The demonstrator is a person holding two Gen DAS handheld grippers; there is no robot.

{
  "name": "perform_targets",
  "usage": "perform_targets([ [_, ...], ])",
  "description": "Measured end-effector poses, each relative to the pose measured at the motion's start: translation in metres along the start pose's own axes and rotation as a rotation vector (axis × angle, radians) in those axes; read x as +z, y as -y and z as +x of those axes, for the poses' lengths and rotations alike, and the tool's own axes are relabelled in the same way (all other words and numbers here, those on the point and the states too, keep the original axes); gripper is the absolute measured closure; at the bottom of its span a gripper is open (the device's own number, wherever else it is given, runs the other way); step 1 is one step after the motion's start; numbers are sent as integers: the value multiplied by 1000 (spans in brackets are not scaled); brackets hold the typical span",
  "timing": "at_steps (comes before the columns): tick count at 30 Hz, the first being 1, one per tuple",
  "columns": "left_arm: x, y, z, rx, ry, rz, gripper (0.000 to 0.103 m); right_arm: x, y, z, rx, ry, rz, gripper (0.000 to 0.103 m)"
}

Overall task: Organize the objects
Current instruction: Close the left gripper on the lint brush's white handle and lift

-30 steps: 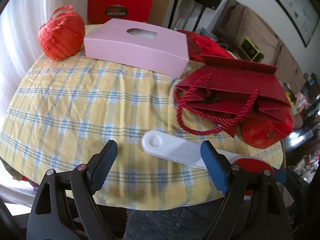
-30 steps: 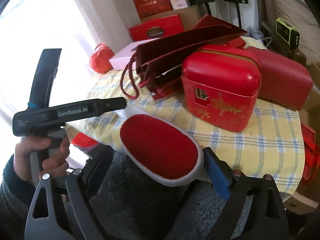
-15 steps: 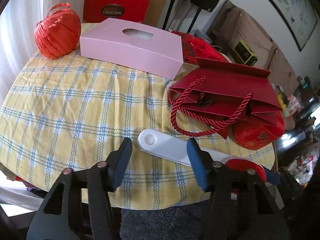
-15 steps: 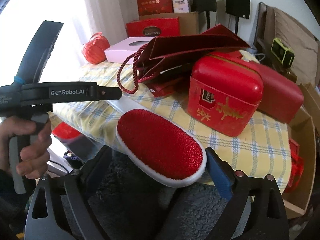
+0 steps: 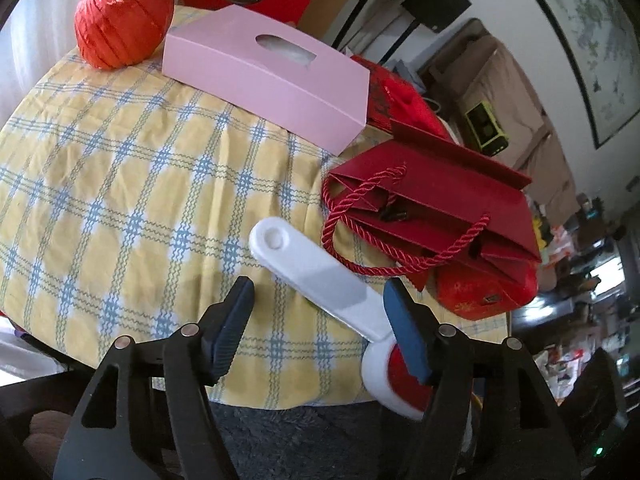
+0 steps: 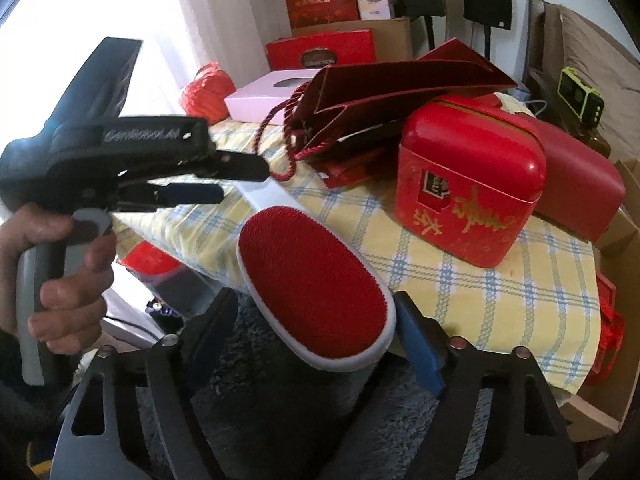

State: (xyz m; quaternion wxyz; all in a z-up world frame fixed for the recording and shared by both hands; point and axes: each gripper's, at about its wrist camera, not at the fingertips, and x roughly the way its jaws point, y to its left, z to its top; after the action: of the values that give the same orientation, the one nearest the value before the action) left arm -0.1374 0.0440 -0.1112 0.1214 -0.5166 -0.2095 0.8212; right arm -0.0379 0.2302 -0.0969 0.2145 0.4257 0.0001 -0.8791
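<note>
A lint brush with a white handle (image 5: 316, 276) and a red oval head (image 6: 316, 288) lies at the near edge of the yellow checked tablecloth (image 5: 120, 184), its head overhanging the edge. My left gripper (image 5: 320, 320) straddles the handle and its jaws are opening. The right pad overlaps the handle near the head, while the left pad stands clear. In the right wrist view the left gripper (image 6: 236, 180) hovers over the handle, held by a hand (image 6: 60, 280). My right gripper (image 6: 316, 320) has the red head between its jaws, which are closing. A gap still shows at the left finger.
A dark red paper bag (image 5: 436, 208) with rope handles lies just beyond the brush, leaning on a red tin (image 6: 468, 184). A pink tissue box (image 5: 272, 76) and a red ribbon ball (image 5: 120, 20) sit at the far side. A red case (image 6: 576, 184) lies right; grey rug (image 6: 280, 400) below.
The left gripper's jaws narrowed around the handle, then widened again, and it rolled a little. The right gripper's jaws have drawn in toward the brush head. The brush has not moved.
</note>
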Motion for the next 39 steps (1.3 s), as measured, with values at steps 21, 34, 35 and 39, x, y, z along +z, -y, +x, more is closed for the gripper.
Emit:
perform_targets([
  [21, 10, 17, 9, 113, -40, 11, 36, -11, -22, -8, 10, 14, -77, 43],
  [34, 20, 25, 19, 152, -35, -26, 37, -24, -54, -1, 6, -27, -210, 81],
  [35, 22, 25, 20, 159, -34, -22, 39, -24, -54, -2, 16, -25, -203, 81],
  [39, 22, 24, 21, 200, -19, 2, 79, -23, -47, -11, 30, 8, -164, 77],
])
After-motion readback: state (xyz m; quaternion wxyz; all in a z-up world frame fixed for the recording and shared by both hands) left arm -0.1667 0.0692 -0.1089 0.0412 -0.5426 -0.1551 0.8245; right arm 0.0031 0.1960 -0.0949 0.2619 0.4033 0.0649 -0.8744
